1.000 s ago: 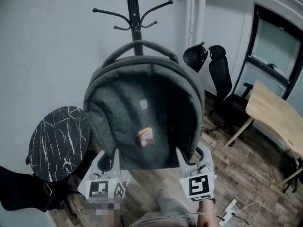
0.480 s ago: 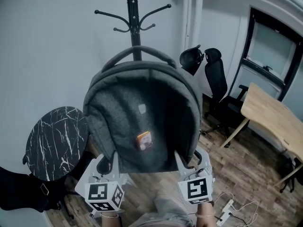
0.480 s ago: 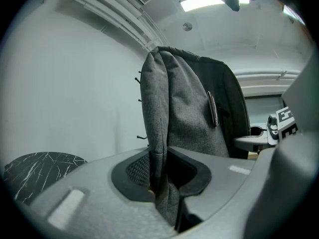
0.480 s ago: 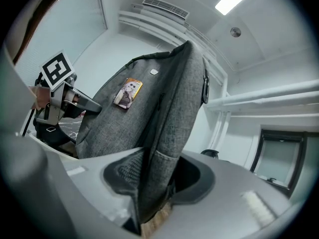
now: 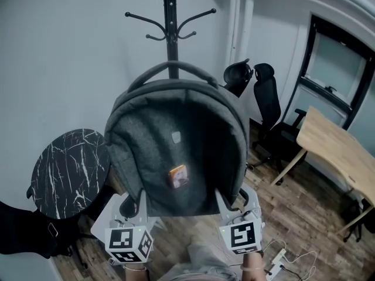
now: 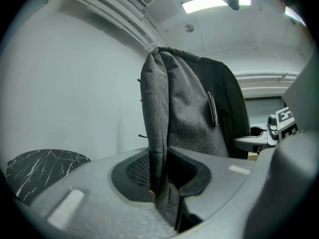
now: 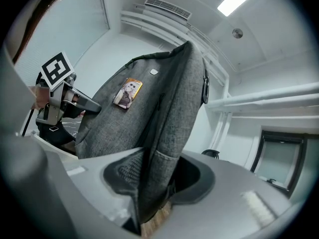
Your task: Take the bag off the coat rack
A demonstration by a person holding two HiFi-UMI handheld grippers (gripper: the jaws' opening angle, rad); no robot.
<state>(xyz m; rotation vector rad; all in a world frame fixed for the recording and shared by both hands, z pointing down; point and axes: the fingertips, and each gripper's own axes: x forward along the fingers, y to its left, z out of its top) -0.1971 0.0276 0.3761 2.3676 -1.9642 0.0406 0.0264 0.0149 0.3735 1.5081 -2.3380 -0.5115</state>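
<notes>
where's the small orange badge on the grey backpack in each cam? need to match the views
Head view: the small orange rectangular badge is low centre on the front of the grey fabric backpack.
Left gripper view: not in it; only the backpack's side shows.
Right gripper view: left of centre, upper half, on the backpack's front.
Shared landmark: the backpack itself, in all three.

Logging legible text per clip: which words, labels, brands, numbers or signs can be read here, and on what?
No words or numbers are readable.
Badge on the backpack: a small picture, print too small to read.
Pale tag above it: too small to read.
Marker cubes: black-and-white square patterns, no text.
</notes>
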